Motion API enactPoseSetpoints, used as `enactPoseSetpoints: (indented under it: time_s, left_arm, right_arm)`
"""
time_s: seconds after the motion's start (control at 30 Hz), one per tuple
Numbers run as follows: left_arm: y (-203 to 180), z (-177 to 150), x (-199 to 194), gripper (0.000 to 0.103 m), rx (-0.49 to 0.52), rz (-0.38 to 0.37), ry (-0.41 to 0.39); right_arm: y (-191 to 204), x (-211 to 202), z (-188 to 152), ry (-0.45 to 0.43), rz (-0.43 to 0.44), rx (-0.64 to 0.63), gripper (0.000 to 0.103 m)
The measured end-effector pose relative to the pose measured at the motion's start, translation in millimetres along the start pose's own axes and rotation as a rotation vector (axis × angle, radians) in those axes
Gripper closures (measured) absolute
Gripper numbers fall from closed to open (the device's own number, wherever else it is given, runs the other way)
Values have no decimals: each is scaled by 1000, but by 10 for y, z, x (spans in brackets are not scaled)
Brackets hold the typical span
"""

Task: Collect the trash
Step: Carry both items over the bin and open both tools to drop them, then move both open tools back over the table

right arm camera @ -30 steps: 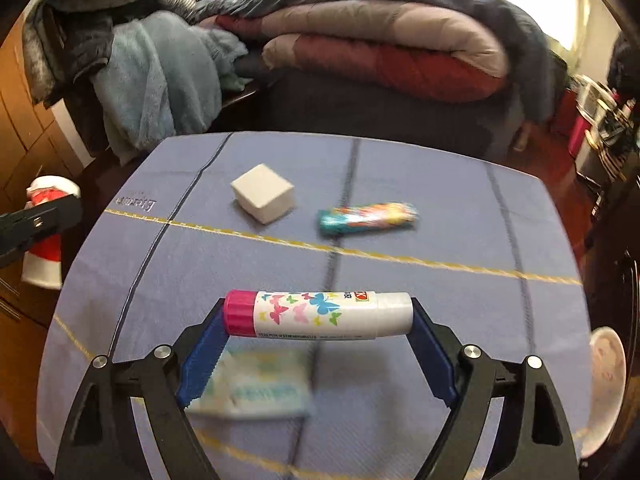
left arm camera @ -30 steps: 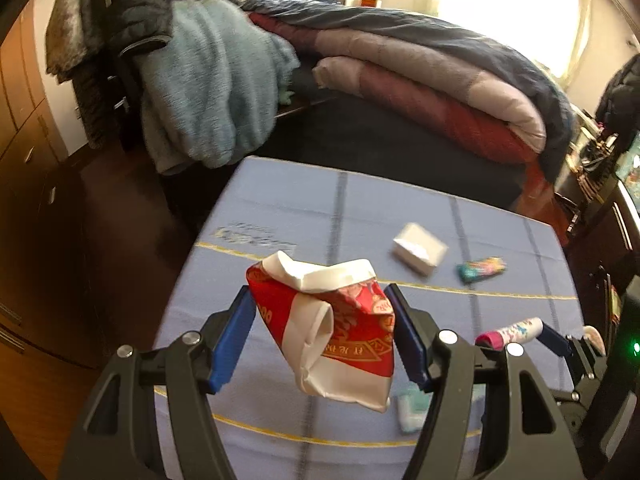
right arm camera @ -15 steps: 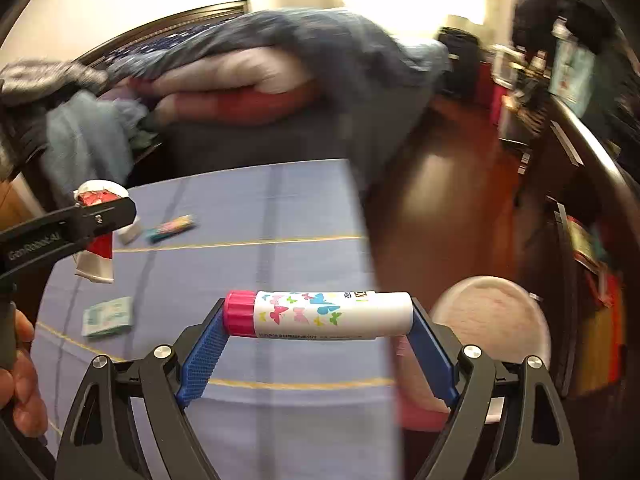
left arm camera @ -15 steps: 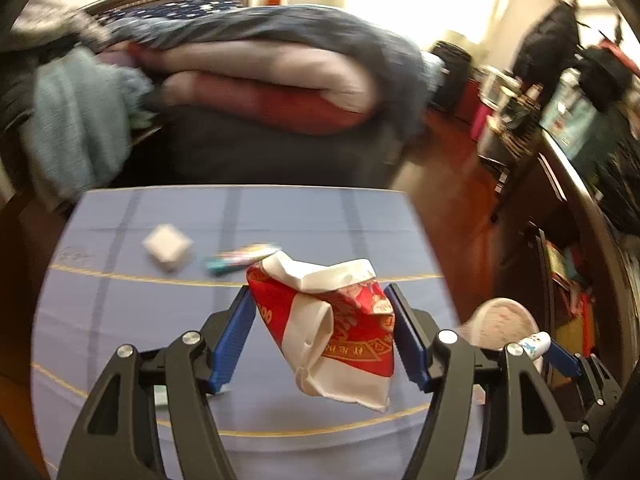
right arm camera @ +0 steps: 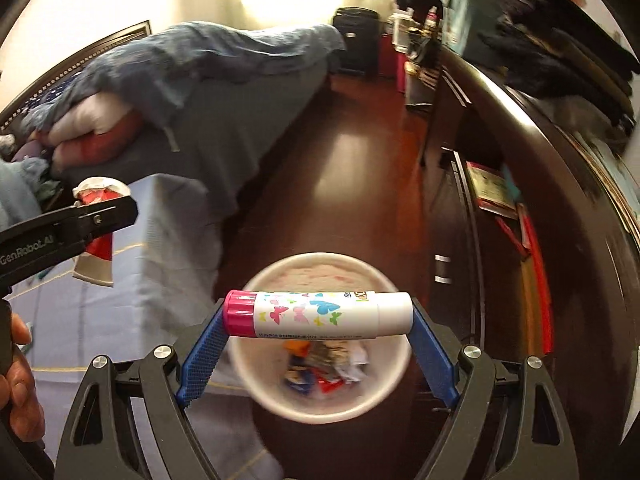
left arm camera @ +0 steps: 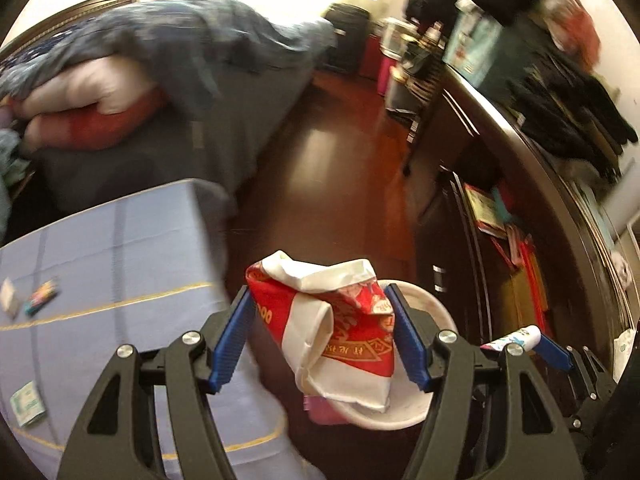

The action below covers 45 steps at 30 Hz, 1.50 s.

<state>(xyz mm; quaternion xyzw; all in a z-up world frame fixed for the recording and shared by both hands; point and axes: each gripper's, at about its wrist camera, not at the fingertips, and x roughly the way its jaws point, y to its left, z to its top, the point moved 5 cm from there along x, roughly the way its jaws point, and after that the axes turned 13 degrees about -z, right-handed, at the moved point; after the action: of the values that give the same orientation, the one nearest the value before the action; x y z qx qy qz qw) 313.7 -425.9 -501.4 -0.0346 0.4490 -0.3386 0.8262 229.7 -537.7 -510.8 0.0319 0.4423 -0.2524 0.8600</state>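
Right claw (right arm camera: pixel 316 320), gripping a glue stick (right arm camera: pixel 318 314) crosswise, hangs directly over the bin (right arm camera: pixel 320 408); left claw (left arm camera: pixel 320 336) holds a wrapper (left arm camera: pixel 340 328).

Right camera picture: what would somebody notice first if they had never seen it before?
Probably the butterfly glue stick, held sideways by its ends in the right gripper, right above a white bin with colourful scraps inside. Next, at the left edge, the crumpled red-and-white paper cup pinched in the left gripper, beside the blue-clothed table.
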Motion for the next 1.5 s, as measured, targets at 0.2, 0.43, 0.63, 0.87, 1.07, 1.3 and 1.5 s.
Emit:
enactPoseSetpoints:
  time_s: [0.2,0.43,0.63,0.87,1.07,1.3,1.5]
  left_arm:
    - [-302,-32,468,35,51,-56,48]
    - [-391,-46,732,27,70,-94,66]
    - [-316,12,675,24,53,-81,42]
    - [-120,43,401,24,24,-63,13]
    - [310,-20,-19,23,-10,3,-15]
    - [1297,-210,-679,22,-111,164,-39]
    - [2298,-410,-1310,16,-233,313,-74]
  right_arm:
    - [-299,267,-96,1,-24,-3,17]
    - [-376,420,-170,-23,-20,-31,17]
    - [-319,402,-168,-45,-11,-50,15]
    - [-175,296,-221,-23,-3,-58,15]
    - [213,91,-303,-1,39,-76,14]
    - [966,-227,-403,-2,115,-148,13]
    - [1727,-515,-484,-18,183,-218,12]
